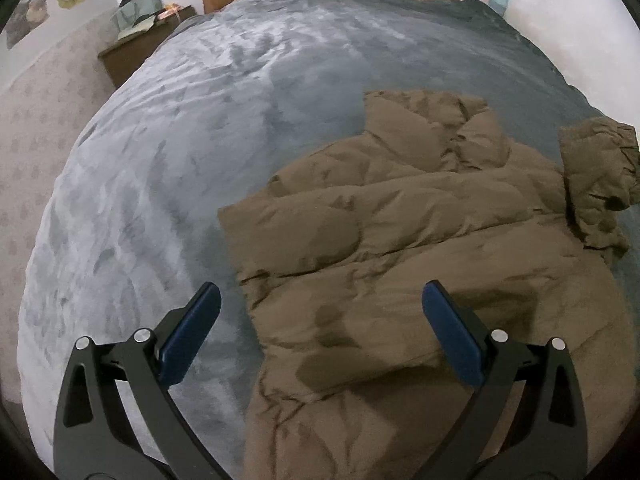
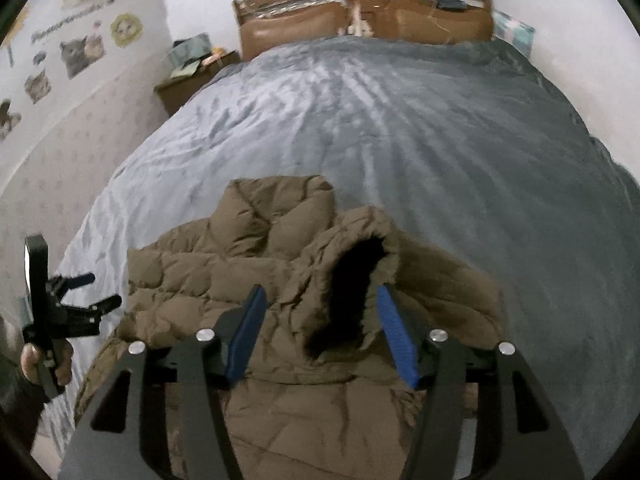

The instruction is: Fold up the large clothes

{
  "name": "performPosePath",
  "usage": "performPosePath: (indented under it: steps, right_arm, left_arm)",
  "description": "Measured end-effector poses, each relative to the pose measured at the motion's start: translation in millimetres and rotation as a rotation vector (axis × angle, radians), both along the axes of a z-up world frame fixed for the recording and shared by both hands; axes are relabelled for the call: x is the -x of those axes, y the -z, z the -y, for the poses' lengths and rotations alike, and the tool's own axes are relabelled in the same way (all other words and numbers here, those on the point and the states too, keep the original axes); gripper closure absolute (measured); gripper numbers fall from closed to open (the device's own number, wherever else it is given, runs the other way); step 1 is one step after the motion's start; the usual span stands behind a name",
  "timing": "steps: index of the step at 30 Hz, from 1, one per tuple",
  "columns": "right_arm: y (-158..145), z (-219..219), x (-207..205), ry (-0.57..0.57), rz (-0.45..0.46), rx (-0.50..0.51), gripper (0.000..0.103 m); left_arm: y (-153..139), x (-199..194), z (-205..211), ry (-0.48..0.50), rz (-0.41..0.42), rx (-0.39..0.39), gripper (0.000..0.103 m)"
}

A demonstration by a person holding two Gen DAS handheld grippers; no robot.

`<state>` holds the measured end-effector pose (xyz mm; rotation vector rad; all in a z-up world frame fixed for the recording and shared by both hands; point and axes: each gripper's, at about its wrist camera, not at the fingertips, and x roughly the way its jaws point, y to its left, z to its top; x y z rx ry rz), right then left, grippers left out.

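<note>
A brown quilted puffer jacket (image 1: 400, 240) lies spread on a grey-blue bed cover (image 1: 200, 140). One sleeve (image 1: 596, 184) sticks out at its right. My left gripper (image 1: 320, 300) is open and empty, hovering over the jacket's left edge. In the right wrist view the jacket (image 2: 224, 272) lies below, with a sleeve cuff whose dark opening (image 2: 352, 288) faces the camera. My right gripper (image 2: 320, 296) is open, its fingers either side of that cuff, not closed on it. The left gripper (image 2: 80, 300) shows at far left, held by a hand.
A wooden headboard (image 2: 360, 16) stands at the far end of the bed. A brown nightstand (image 2: 188, 80) with clutter is at the far left beside a patterned wall (image 2: 60, 168) with stickers. The bed cover (image 2: 440, 152) stretches beyond the jacket.
</note>
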<state>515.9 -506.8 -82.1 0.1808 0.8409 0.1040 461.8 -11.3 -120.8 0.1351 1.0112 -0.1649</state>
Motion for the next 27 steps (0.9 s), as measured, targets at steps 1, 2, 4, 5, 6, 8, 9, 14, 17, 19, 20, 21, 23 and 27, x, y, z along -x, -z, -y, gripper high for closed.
performPosePath:
  steps: [1,2,4,5,6,8,9,14,17,19,20,21,23,27]
  right_arm:
    - [0.7,12.0,3.1,0.018,-0.002,-0.035,0.042]
    - [1.1,21.2,5.8,0.027,-0.002,-0.061,0.042]
    - [1.8,33.1,11.2,0.044,0.004,-0.078,0.042]
    - [2.4,40.1,13.7,0.061,0.006,-0.081,0.041]
    - [4.8,44.7,14.1,0.077,0.001,-0.092,0.041]
    - [9.9,49.0,10.7,0.091,-0.015,-0.107,0.041]
    - [11.5,47.9,8.4,0.1,-0.017,-0.087,0.041]
    - [39.0,47.7,-4.9,0.145,-0.09,0.0,0.041]
    - [58.3,54.3,-6.2,0.161,-0.123,0.021,0.041]
    - [68.2,64.1,-2.7,0.187,-0.129,0.019,0.041]
    - [72.5,68.3,-0.9,0.197,-0.131,0.021,0.041]
    - [75.7,73.2,0.7,0.206,-0.133,0.023,0.041]
    - [81.9,87.3,4.2,0.227,-0.137,0.024,0.041]
    - [91.1,116.9,13.1,0.267,-0.15,0.038,0.041]
  left_arm:
    - [-0.5,0.7,4.3,0.007,0.003,-0.002,0.003]
    - [-0.7,1.4,8.2,0.012,0.005,-0.003,0.003]
    - [-0.9,3.0,18.5,0.026,0.01,-0.009,0.003]
    - [-0.3,3.7,22.2,0.032,0.01,-0.012,0.003]
    - [0.6,4.4,25.5,0.038,0.009,-0.016,0.003]
    - [1.5,7.1,31.6,0.045,0.011,-0.027,0.003]
    - [1.3,8.0,33.1,0.048,0.011,-0.026,0.003]
    - [-6.7,13.6,36.4,0.053,0.012,0.014,0.003]
    - [-8.7,14.0,38.3,0.053,0.006,0.036,0.003]
    - [-7.9,9.8,45.5,0.054,-0.003,0.046,0.003]
    - [-6.7,6.7,50.1,0.055,-0.01,0.057,0.003]
    - [-5.6,3.5,55.9,0.057,-0.018,0.066,0.003]
    - [-2.7,-3.7,69.4,0.067,-0.033,0.085,0.003]
    - [-0.5,-21.1,113.0,0.109,-0.04,0.096,0.003]
